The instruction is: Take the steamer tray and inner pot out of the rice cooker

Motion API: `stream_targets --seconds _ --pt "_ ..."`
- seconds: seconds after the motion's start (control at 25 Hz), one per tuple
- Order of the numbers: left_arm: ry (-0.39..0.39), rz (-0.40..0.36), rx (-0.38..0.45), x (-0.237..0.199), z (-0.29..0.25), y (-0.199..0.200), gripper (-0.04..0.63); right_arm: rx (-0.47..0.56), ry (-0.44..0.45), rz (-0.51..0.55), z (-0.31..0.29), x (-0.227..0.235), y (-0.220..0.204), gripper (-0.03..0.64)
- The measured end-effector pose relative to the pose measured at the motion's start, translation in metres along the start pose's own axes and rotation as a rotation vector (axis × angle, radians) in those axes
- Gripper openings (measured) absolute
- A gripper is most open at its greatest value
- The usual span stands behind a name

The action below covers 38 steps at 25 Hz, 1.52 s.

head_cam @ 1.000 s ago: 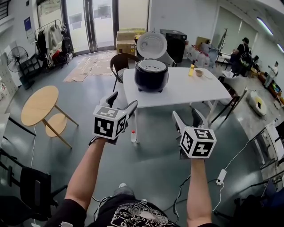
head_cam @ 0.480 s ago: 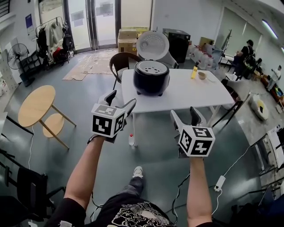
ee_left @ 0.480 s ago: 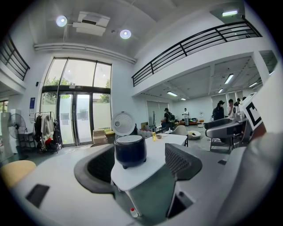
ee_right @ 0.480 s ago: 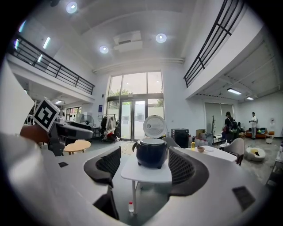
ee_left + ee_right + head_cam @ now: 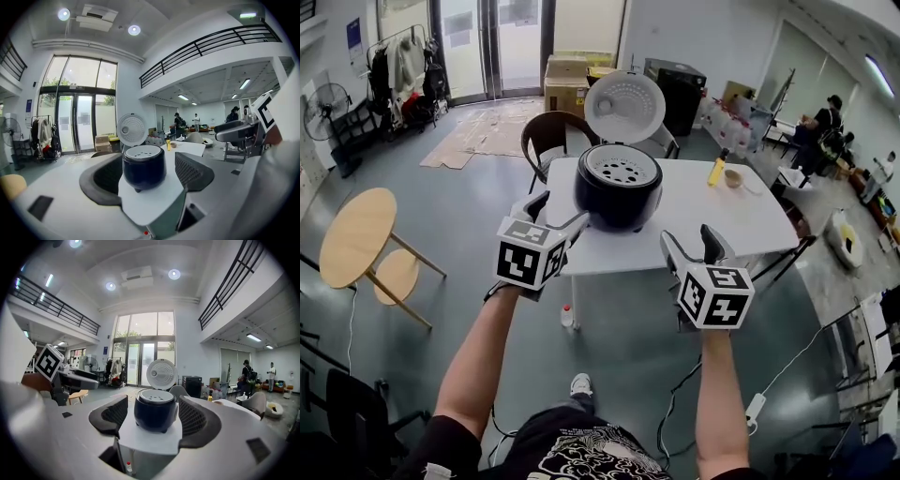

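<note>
The person is walking up to the white table (image 5: 741,220) — the rice cooker (image 5: 619,192) is sitting larger and nearer in the head view than a second ago. The table's near edge, earlier well ahead of the grippers, is now lying just behind their tips. The round wooden table (image 5: 358,234) is sliding toward the left edge, and a shoe (image 5: 579,384) is showing on the floor below.

The left gripper (image 5: 560,208) and right gripper (image 5: 691,236) are keeping the same pose as before, held out side by side. Each is holding its jaws wide apart with nothing between the pads. In both gripper views the cooker is only framed between the jaws, well beyond them.

The cooker is standing on the near left part of the table, its lid (image 5: 624,108) raised upright behind it. The white perforated steamer tray (image 5: 619,172) is still sitting in the cooker's mouth — the inner pot cannot be seen under it. A yellow bottle (image 5: 717,171) and small bowl (image 5: 732,176) are resting farther back on the table.
</note>
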<state>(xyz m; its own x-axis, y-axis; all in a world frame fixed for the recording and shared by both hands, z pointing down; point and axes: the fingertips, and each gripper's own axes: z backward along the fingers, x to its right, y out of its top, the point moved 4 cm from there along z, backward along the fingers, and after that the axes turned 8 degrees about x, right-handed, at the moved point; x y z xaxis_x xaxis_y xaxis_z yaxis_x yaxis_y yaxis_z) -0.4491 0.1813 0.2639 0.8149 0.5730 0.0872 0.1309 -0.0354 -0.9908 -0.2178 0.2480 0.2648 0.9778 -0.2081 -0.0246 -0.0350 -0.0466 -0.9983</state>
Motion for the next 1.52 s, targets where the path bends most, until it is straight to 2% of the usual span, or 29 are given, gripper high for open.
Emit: stream_targets --seconds 0.32,0.68,1.16,1.4,1.52 --pt "0.01 0.016 -0.01 -0.098 -0.15 0.012 0.35 -0.023 0.016 0.015 -0.176 0.047 0.013 0.337" --pt "0.002 0.033 -0.023 -0.146 -0.212 -0.007 0.35 -0.028 0.033 0.016 -0.259 0.054 0.001 0.337" --pt "0.015 0.004 -0.029 -0.164 -0.273 -0.024 0.35 -0.006 0.072 0.006 -0.328 0.082 -0.019 0.339" --pt "0.089 -0.011 -0.035 -0.166 -0.333 -0.047 0.35 0.02 0.157 0.021 -0.387 0.127 -0.046 0.341" --pt "0.134 -0.01 -0.045 -0.157 -0.379 -0.045 0.35 0.017 0.213 0.028 -0.423 0.167 -0.05 0.344"
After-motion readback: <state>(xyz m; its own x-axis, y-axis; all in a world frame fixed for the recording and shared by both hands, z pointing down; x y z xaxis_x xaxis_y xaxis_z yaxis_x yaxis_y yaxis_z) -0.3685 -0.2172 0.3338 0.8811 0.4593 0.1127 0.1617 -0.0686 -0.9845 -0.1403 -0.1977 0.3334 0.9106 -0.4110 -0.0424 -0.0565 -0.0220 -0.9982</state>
